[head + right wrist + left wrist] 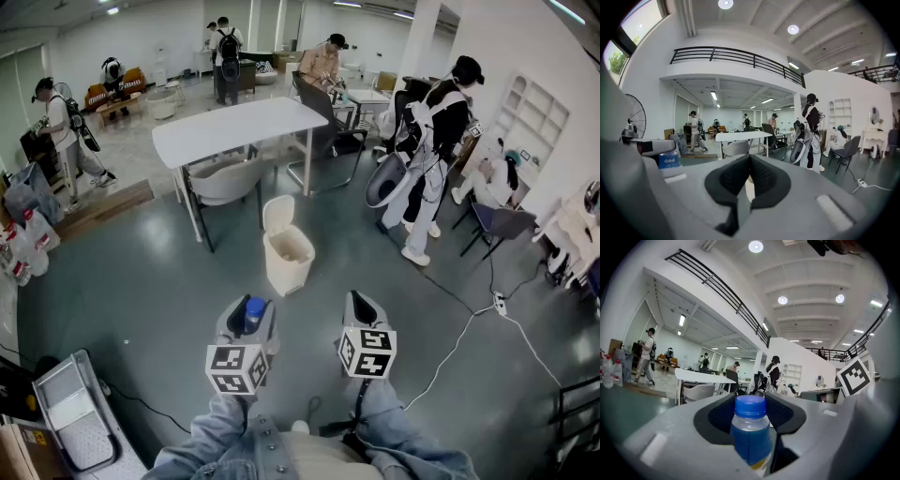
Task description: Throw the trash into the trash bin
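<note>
Bin stands lid-up on the floor, well ahead of me. Left gripper clamps the bottle; right gripper is closed, empty. Risk: I release short, bottle lands on floor or bounces off the rim.

Blue-capped blue bottle, cream trash bin, black-and-white marker cubes, white table.

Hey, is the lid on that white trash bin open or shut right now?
Open. The trash bin has its lid tipped up at the back, and the head view looks down into its mouth.
</note>
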### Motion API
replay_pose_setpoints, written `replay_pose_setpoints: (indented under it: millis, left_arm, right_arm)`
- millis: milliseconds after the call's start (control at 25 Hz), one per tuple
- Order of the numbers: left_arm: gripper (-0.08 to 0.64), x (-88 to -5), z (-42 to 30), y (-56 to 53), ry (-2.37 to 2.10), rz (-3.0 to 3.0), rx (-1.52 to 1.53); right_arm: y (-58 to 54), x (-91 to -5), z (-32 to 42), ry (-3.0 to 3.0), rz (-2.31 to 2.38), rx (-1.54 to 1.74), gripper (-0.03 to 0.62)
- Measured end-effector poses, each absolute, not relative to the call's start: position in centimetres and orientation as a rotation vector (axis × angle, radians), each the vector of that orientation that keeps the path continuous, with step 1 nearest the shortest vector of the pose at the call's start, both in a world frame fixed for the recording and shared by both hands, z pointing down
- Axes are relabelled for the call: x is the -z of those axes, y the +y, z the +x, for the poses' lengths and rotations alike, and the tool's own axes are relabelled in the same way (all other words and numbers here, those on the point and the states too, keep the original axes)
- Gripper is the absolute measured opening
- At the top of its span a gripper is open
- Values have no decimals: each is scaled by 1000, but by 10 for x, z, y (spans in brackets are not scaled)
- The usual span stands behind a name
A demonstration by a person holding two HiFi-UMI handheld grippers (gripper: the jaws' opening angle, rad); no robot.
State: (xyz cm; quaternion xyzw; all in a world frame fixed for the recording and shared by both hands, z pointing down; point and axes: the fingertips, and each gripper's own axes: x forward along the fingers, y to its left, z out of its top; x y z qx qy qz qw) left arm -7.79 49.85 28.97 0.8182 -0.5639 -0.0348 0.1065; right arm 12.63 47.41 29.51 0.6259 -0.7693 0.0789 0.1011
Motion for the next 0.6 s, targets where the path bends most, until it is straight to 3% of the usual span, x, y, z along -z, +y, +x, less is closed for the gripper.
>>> replay_pose_setpoints:
  millis: [600]
  left_arm:
    - [207, -287, -114, 478, -1636, 2435, 111]
  right_arm:
    - [468, -291, 95, -2241, 1916, -234, 3]
